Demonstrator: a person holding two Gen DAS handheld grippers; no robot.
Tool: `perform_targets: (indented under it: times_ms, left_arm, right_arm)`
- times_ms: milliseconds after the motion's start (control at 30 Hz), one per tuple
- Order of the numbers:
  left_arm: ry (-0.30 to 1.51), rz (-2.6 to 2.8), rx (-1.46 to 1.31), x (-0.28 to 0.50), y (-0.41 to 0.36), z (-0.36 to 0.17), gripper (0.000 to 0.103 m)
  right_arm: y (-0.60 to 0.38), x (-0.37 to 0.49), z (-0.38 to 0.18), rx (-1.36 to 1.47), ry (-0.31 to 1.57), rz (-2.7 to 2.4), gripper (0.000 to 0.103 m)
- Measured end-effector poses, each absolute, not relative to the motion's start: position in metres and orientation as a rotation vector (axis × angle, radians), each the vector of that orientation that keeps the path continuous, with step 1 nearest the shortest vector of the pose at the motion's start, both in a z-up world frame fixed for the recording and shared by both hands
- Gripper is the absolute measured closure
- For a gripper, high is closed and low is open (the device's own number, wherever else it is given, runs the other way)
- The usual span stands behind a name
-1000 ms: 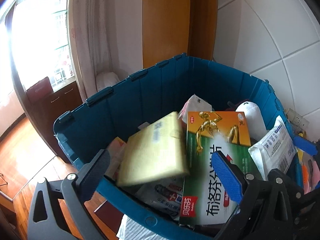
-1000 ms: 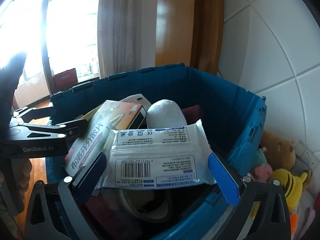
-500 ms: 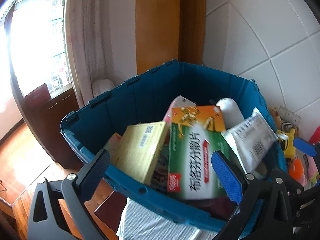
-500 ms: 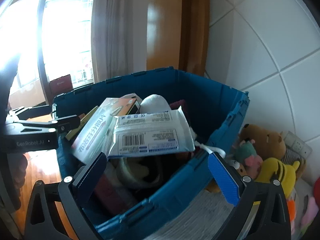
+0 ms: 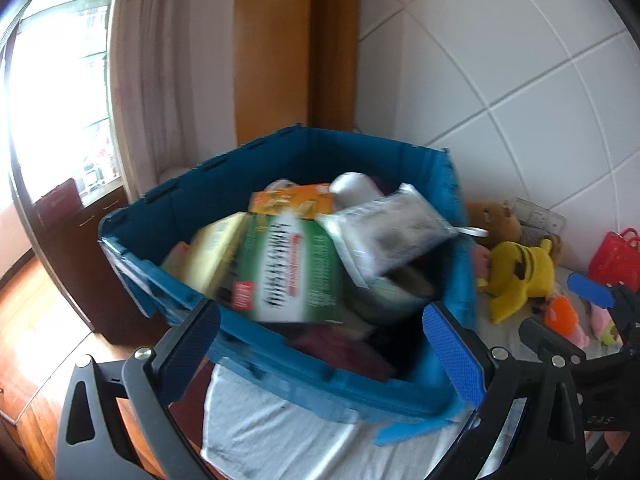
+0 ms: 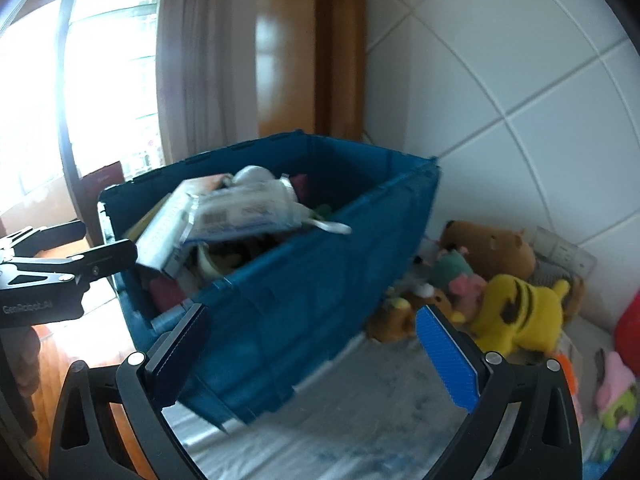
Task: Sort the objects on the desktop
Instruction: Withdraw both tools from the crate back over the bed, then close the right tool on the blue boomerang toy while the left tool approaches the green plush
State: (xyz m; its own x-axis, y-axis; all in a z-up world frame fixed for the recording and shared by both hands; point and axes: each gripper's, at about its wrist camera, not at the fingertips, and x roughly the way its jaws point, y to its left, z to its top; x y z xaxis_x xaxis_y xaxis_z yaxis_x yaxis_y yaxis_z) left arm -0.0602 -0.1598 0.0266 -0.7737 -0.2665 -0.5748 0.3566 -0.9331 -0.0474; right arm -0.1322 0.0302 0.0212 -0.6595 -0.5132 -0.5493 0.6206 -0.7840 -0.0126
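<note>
A blue storage bin [image 5: 280, 368] [image 6: 320, 280] stands on a white cloth, full of items. On top lie a green and orange medicine box [image 5: 292, 264], a yellow box [image 5: 216, 252], a white wipes pack [image 5: 392, 232] [image 6: 248, 212] and a white bottle [image 5: 352, 184]. My left gripper [image 5: 320, 352] is open and empty, in front of the bin's near wall. My right gripper [image 6: 312, 356] is open and empty, in front of the bin's right side.
Plush toys lie right of the bin by the tiled wall: a yellow one [image 6: 516, 312] [image 5: 516, 272], a brown one [image 6: 488, 248] and small ones. A red object [image 5: 616, 256] sits at the far right. The white cloth [image 6: 340, 420] covers the tabletop. A window and curtain are on the left.
Both grippers have pulled back from above the bin, staying open. The yellow box dropped from the left gripper now rests in the bin. More cloth and toys show.
</note>
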Motion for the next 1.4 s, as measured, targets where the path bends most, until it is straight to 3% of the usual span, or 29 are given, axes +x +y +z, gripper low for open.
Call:
perform_targets:
  times_ms: [833, 1400]
  left_arm:
    - [0.057, -2.907, 1.068, -0.091, 0.079, -0.005, 0.0]
    - [-0.079, -3.142, 1.249, -0.168, 0.178, -0.033, 0.0]
  right_arm:
    - [0.283, -0.114, -0.006, 0.839, 0.087, -2.67, 0.0]
    - [0.441, -0.109, -0.035, 1.058, -0.148, -3.07, 0.0]
